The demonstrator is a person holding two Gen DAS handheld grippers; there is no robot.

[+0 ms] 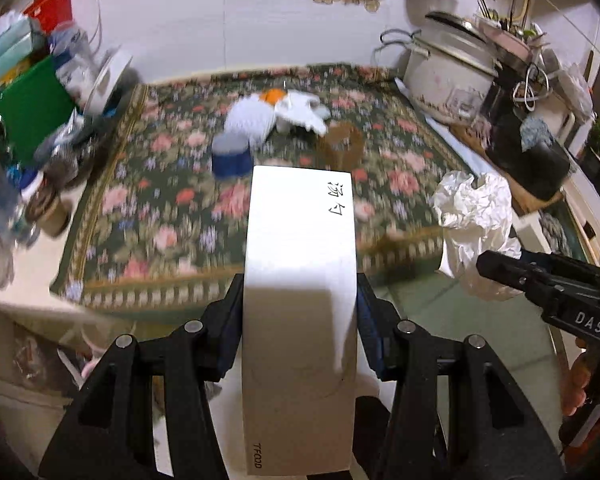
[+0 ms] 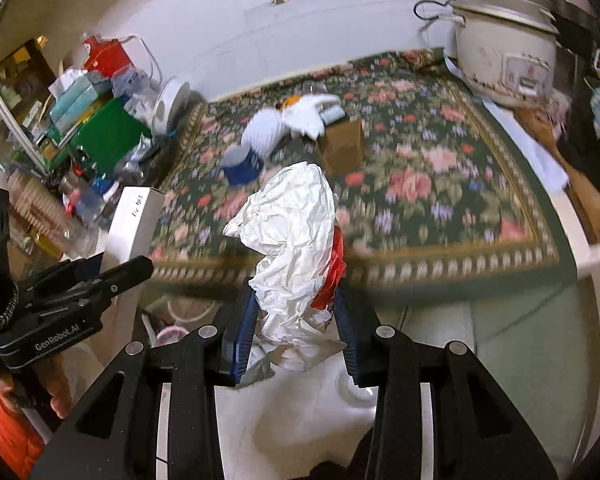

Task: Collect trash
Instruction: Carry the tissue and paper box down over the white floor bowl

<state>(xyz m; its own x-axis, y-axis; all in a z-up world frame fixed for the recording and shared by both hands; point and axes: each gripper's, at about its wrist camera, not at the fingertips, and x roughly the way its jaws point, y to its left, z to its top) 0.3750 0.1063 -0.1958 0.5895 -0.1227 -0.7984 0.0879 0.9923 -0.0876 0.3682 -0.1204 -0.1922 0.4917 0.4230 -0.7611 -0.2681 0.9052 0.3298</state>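
My left gripper (image 1: 300, 320) is shut on a long white cardboard box (image 1: 300, 280) with handwriting on its top, held out past the table's front edge. My right gripper (image 2: 296, 328) is shut on a crumpled white wrapper (image 2: 292, 240) with a red patch; the same wrapper (image 1: 476, 220) shows at the right of the left wrist view, and the white box (image 2: 134, 224) at the left of the right wrist view. On the floral tablecloth (image 1: 172, 208) lie a blue-and-white cup (image 1: 232, 156), crumpled white paper with an orange bit (image 1: 284, 112) and a small brown box (image 1: 342, 144).
A white rice cooker (image 1: 448, 76) stands at the table's back right beside dark appliances. The left side is piled with a green board (image 1: 28, 108), a red bag (image 1: 52, 4), boxes and bottles. Pale floor tiles (image 2: 520, 360) lie below the table edge. A hand in an orange sleeve (image 2: 12, 432) holds the left tool.
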